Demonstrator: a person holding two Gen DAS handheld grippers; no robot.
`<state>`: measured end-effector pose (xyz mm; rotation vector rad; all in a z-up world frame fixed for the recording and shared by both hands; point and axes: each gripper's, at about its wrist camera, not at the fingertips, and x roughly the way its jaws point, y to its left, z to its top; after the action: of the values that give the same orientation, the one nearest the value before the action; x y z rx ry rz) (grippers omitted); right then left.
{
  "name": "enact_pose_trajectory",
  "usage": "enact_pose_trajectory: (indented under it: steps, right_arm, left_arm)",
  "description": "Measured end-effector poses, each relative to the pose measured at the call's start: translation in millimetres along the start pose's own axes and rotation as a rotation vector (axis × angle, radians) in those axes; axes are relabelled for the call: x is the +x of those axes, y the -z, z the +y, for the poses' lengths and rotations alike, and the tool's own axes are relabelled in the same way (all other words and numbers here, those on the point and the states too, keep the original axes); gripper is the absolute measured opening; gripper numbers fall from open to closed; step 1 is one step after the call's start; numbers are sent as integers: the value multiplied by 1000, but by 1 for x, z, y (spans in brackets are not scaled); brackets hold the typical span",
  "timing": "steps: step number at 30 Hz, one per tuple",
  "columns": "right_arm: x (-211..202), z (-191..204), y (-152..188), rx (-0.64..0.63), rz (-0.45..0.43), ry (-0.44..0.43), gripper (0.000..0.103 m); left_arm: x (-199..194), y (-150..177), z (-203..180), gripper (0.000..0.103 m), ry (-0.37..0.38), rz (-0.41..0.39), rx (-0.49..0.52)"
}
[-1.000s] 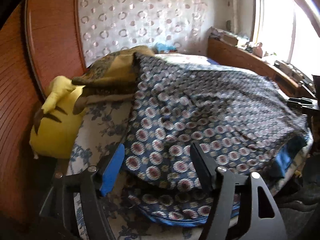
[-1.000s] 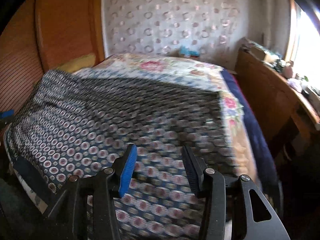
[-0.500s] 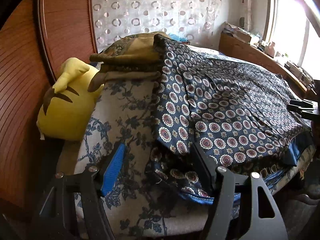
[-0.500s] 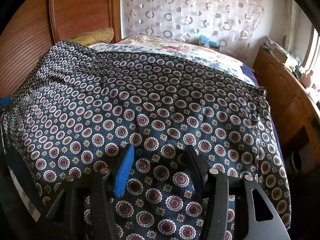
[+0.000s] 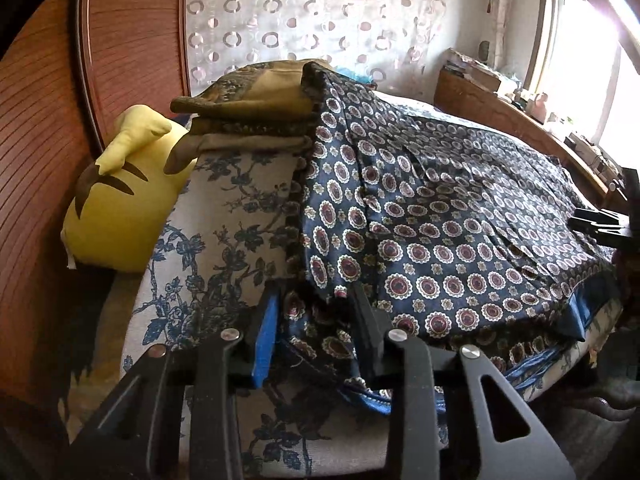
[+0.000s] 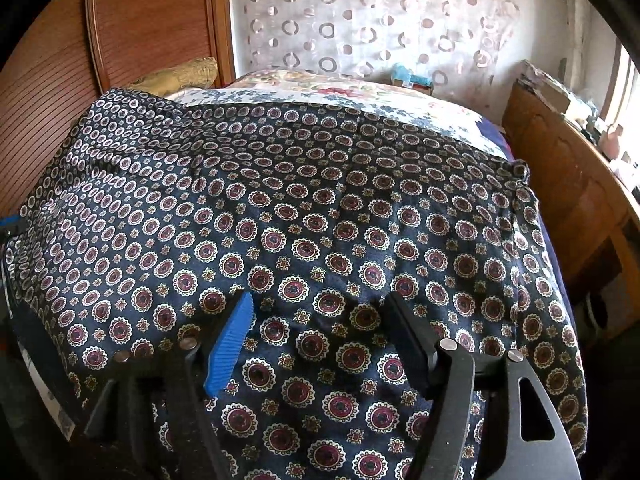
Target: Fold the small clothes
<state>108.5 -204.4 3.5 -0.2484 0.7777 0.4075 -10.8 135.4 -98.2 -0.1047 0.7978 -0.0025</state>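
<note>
A navy garment with red-and-white medallions (image 5: 440, 208) lies spread over the bed, and in the right wrist view it (image 6: 300, 200) fills most of the frame. My left gripper (image 5: 314, 296) is at the garment's near left corner. Its jaws are closing, with a bunched fold of the fabric between them, and a gap still shows beside the blue pad (image 5: 264, 332). My right gripper (image 6: 320, 300) sits low over the near edge of the garment. Its jaws are opening, and flat cloth lies under them with nothing pinched.
A yellow plush toy (image 5: 120, 208) leans against the wooden headboard (image 5: 40, 160). Olive folded cushions (image 5: 256, 108) are stacked on the floral bed sheet (image 5: 224, 220). A wooden sideboard (image 6: 560, 184) runs along the right of the bed under a bright window.
The left jaws have narrowed around the garment's corner, and the cloth has settled flatter. The right gripper has sunk toward the fabric and its jaws have spread wider.
</note>
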Motion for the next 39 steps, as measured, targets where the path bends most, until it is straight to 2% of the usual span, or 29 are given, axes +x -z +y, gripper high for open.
enact_pose_trajectory:
  steps: [2,4,6,14,27,39]
  right_arm:
    - [0,0,0,2,0,0,71]
    - [0,0,0,4,-1,0,71]
    - [0,-1,1,5,-1,0,72]
    - [-1,-1,2,7,-1,-1,73]
    - [-2,-2,3,7,-1,-2,74]
    - [-2,-2,4,10,-1,-3,74]
  left_arm:
    - [1,-1,0,26,5,-2,-3]
    - [3,-2,-1,8,32,-3,-12]
    - [2,-5,-5,6,64,-21,-24]
    - [-21,-34,-35,6,120,-146,43]
    - [-47,-88,-94,5,260,-290,138]
    - [-49,-132,-154,5,374,-344,233]
